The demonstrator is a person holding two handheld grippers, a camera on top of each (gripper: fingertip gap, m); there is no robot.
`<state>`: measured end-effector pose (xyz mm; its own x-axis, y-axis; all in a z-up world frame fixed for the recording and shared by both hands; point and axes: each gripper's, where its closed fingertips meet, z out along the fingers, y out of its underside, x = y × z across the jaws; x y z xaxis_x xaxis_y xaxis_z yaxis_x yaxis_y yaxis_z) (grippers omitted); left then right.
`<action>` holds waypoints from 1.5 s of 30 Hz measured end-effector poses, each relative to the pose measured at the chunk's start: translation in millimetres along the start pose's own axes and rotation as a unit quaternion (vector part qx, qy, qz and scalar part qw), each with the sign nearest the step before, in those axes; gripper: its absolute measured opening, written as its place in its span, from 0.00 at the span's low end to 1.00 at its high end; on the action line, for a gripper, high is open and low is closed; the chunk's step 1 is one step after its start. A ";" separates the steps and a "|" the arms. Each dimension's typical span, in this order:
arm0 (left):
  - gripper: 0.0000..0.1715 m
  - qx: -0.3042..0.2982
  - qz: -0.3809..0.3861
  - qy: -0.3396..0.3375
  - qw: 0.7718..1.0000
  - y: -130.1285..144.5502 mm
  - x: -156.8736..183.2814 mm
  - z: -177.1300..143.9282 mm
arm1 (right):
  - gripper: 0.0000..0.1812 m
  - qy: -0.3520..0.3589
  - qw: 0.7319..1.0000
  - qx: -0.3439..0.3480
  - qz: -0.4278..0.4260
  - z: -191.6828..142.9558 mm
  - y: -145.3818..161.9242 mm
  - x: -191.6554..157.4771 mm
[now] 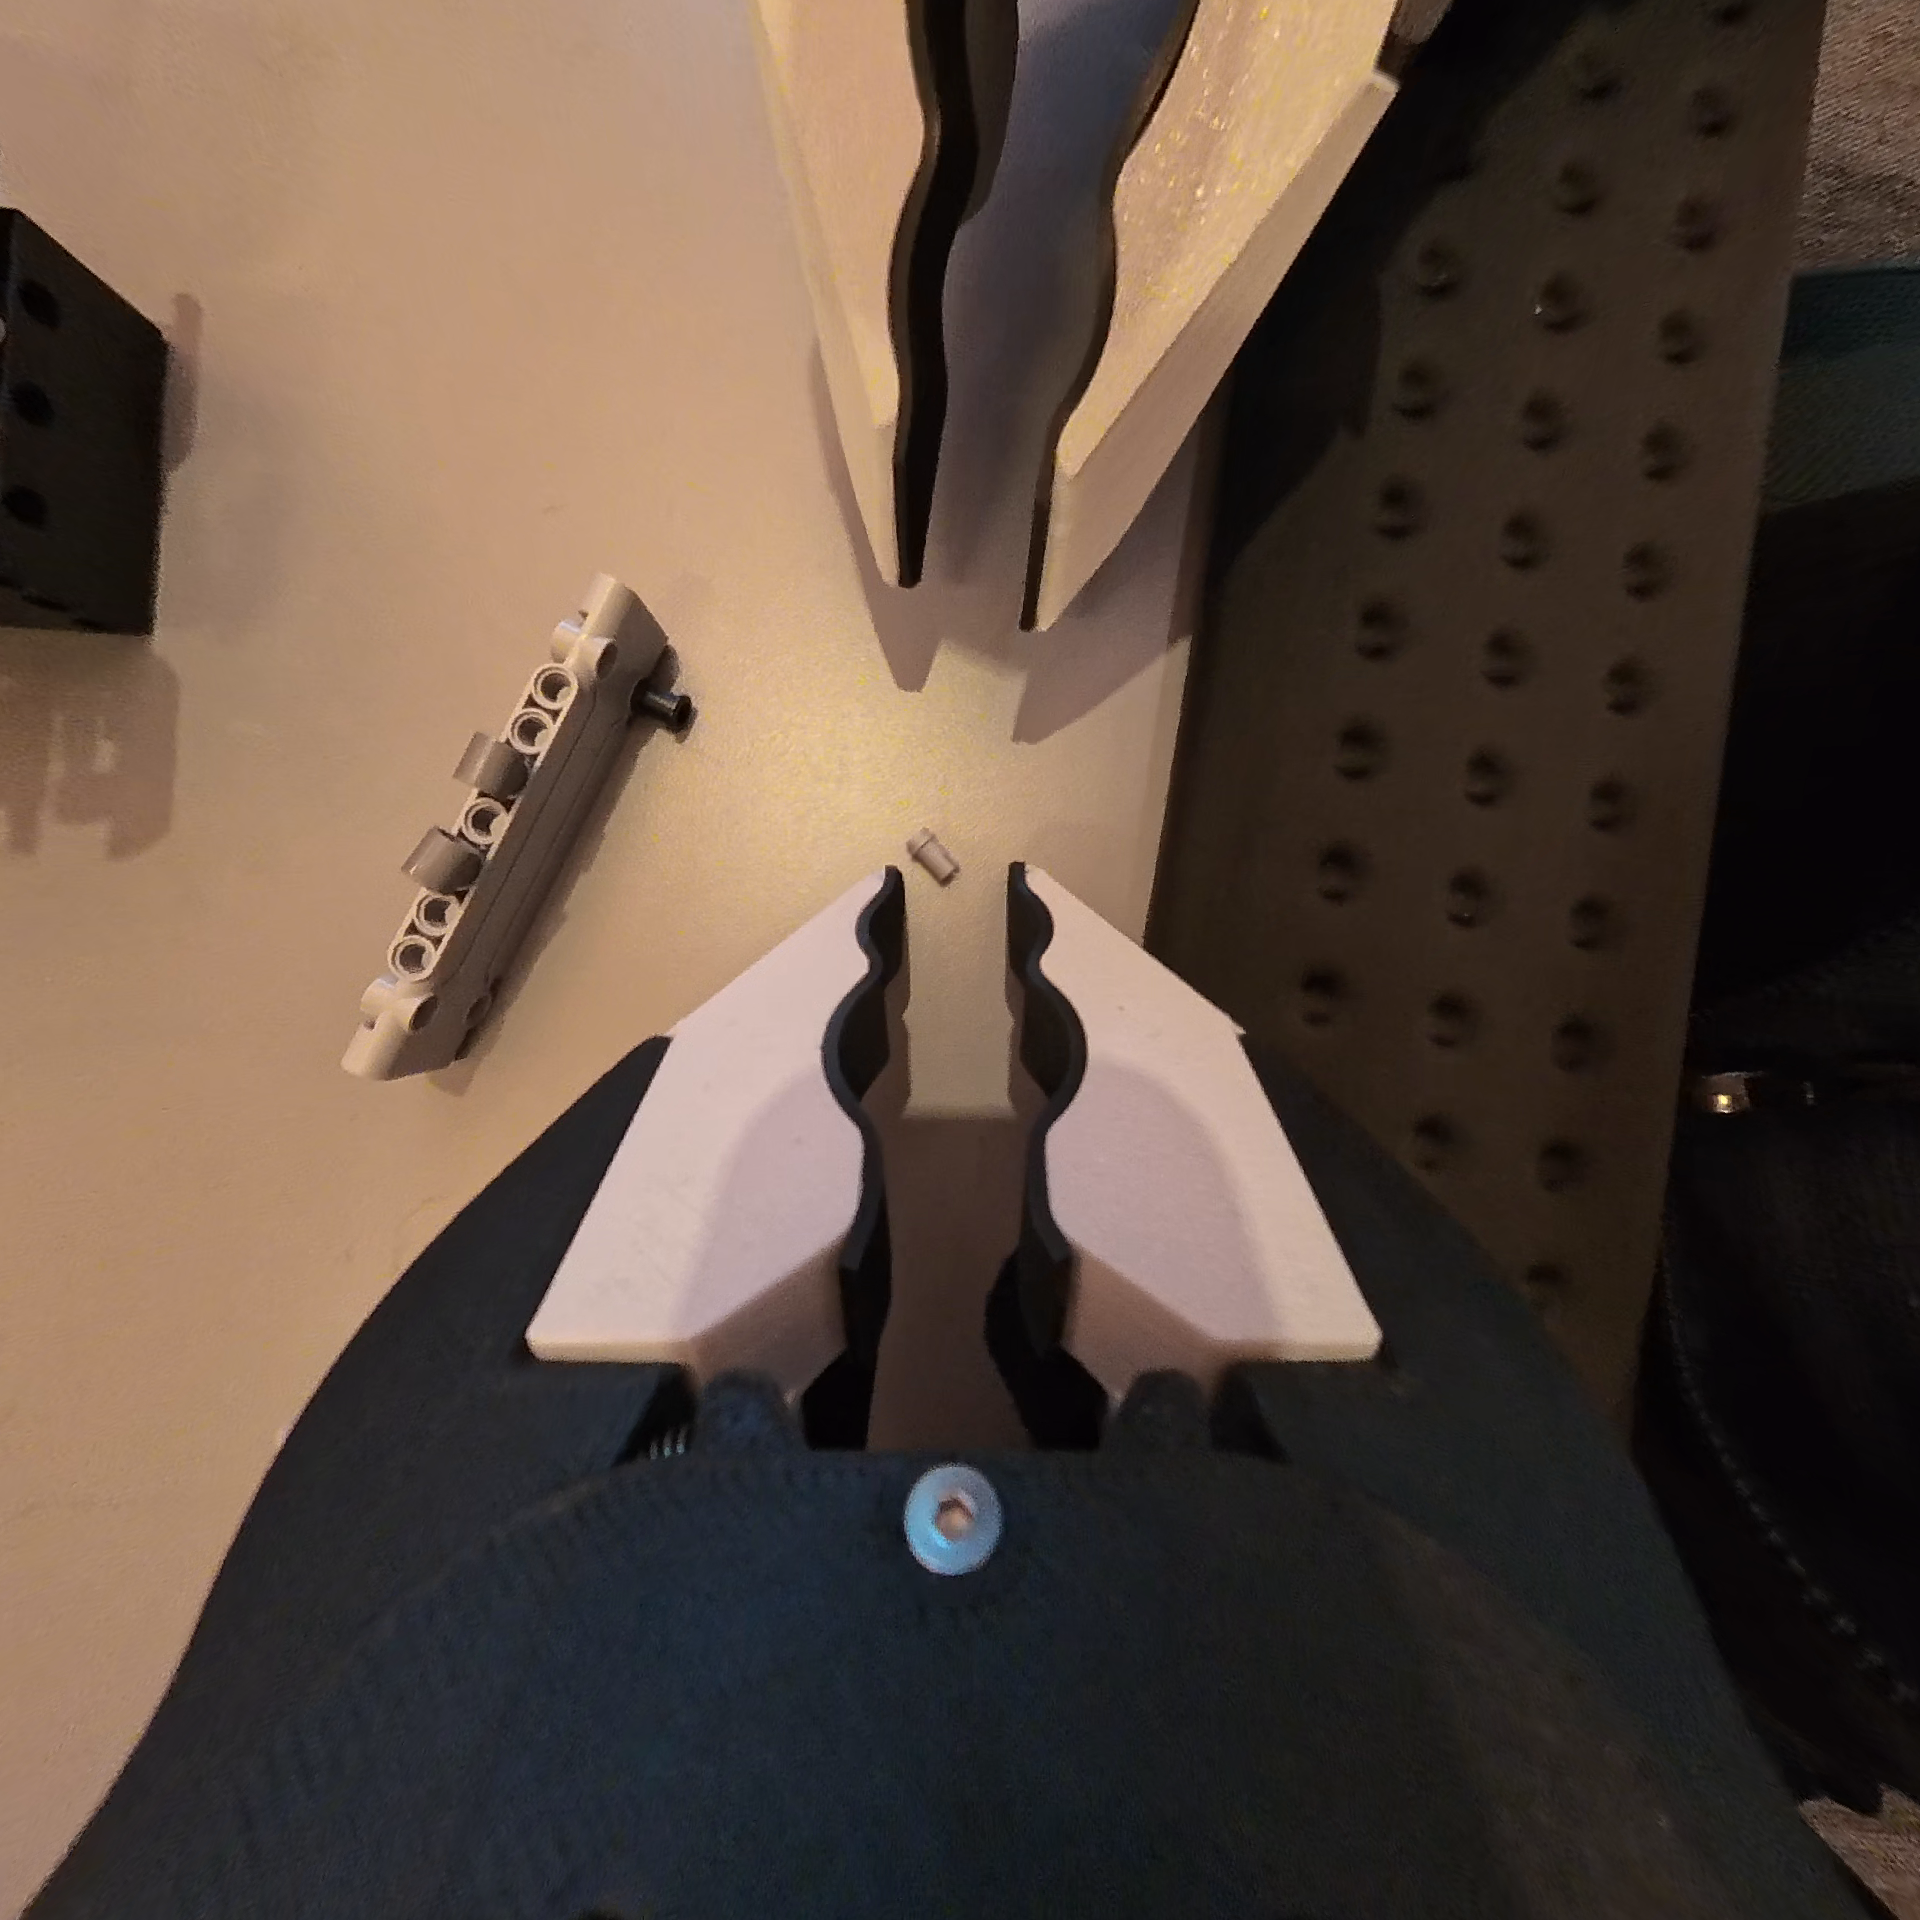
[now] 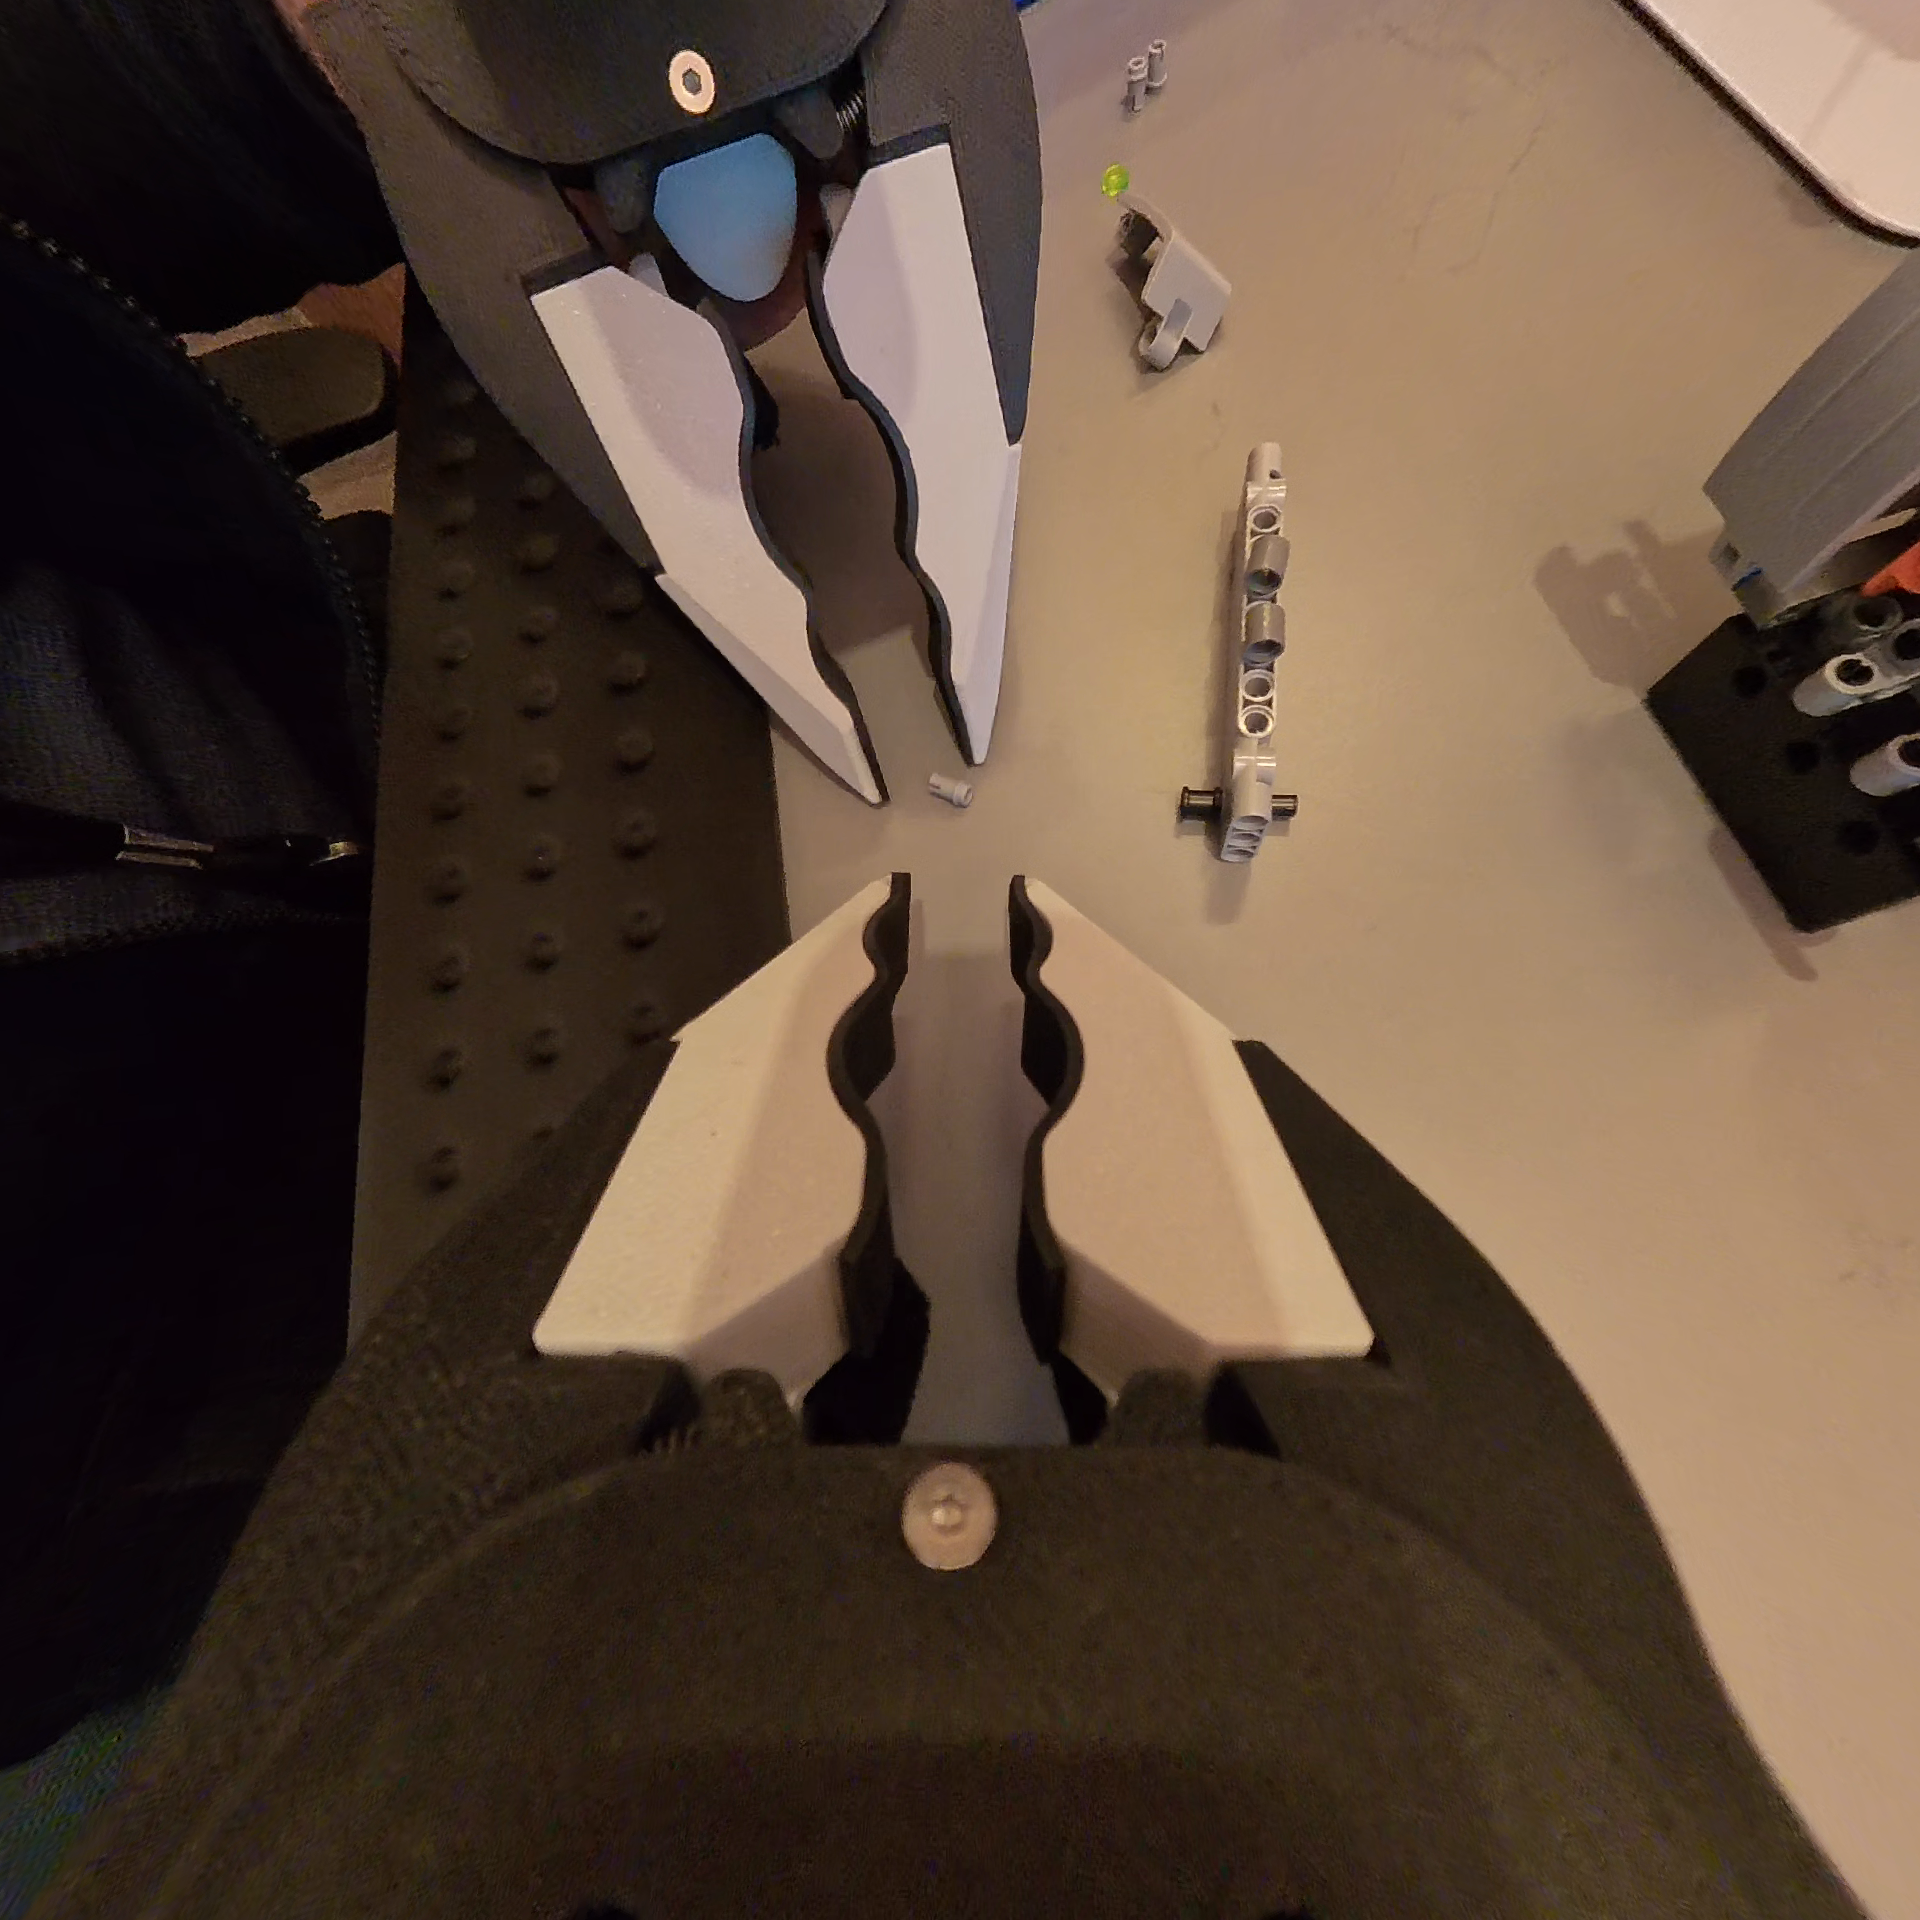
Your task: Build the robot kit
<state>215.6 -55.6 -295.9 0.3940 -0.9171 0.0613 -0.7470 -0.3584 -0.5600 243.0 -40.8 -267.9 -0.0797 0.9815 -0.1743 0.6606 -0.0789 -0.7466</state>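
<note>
The black holed block [image 1: 73,426] is cut off, perhaps half hidden.

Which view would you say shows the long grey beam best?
The left wrist view: the beam lies nearer there, so its holes, two bushes and black pin read clearly. The right wrist view shows the beam whole but smaller.

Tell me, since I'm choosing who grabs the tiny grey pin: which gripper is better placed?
Left, probably. The pin lies just beyond the open left gripper, near its gap; the right gripper sits farther off.
</note>
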 end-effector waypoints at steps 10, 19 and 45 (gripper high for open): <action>0.02 0.002 0.025 -0.012 1.000 -8.3 5.3 7.5 | 0.09 -0.014 0.999 -0.028 -0.019 10.2 7.6 -5.9; 0.02 0.053 0.139 -0.086 0.985 -30.0 5.0 -2.9 | 0.07 -0.041 0.999 -0.015 0.000 15.0 3.6 -10.1; 0.02 0.075 0.266 -0.203 0.939 -56.0 -1.7 -19.3 | 0.01 -0.106 0.985 0.094 0.100 -11.8 -19.7 -5.1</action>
<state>246.4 -37.3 -248.8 0.1809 -0.8066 -0.5628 -0.8238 0.1883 -0.5346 239.2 -42.1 -244.7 -0.1294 0.8857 -0.4459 0.5306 -0.3180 -0.7857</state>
